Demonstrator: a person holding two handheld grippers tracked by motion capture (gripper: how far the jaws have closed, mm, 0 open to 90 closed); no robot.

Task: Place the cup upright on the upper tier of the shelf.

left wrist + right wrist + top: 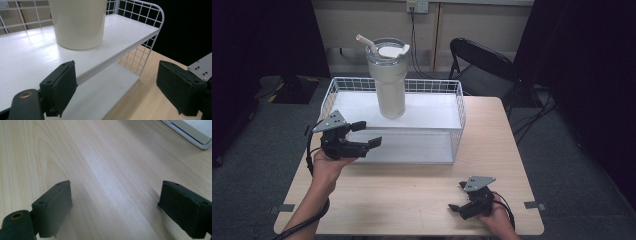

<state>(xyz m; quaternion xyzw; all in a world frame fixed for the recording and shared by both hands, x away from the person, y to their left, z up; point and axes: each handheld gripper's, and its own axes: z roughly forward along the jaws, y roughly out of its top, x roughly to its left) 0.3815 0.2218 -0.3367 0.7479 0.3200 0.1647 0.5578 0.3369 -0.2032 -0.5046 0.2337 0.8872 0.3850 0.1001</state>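
Nearest the high camera, two forearms enter from the bottom edge, each hand carrying a black two-jaw gripper. Starting at the left, the left gripper (373, 133) is held raised at the front-left corner of the white wire-sided two-tier shelf rack (460, 107), its jaws spread wide and holding nothing. In the left gripper view, the tall cream-coloured insulated tumbler with a clear lid and a straw (78, 23) is seen just ahead of the open jaws, standing upright on the rack's white upper board, roughly at its middle. No contact with the tumbler has been made, so the grasp is judged not yet begun; reaching in, closing on the body and whatever lift or move is intended all remain.

Further right, the light wooden table (412, 190) is bare in front of the rack. The right gripper (456, 196) is rested low near the table's front-right edge, jaws also parted and empty, well apart from the tumbler.

The rack's wire walls at back and sides may hinder a sideways approach; the front is open. A black folding chair (479, 62) stands behind the table.
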